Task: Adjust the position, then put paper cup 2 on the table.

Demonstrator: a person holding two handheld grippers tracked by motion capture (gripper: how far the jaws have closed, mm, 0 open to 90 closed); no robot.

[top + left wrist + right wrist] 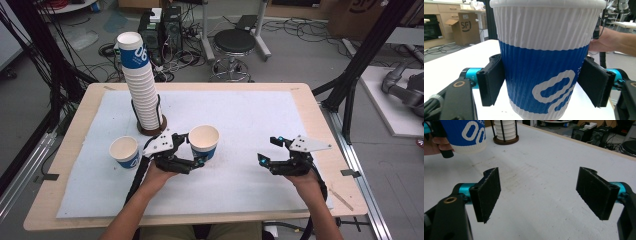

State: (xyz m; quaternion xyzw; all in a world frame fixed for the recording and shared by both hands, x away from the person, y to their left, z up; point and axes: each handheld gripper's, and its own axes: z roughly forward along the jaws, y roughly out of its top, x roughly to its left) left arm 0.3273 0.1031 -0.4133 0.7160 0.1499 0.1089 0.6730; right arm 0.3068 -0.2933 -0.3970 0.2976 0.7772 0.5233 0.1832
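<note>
1. High view – the left gripper clamps a cup mid-mat, right of the stack; a second cup stands left
2. Left gripper view – both pads press the cup's blue band; likely placing it, so next: set down, then release
3. Right gripper view – the right gripper hangs wide open, empty, over the mat

Wooden table, white mat, cup stack, paper cup

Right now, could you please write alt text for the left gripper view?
A blue-and-white ribbed paper cup stands upright between the left gripper and its two black jaws, which press its sides above a white table.
</note>
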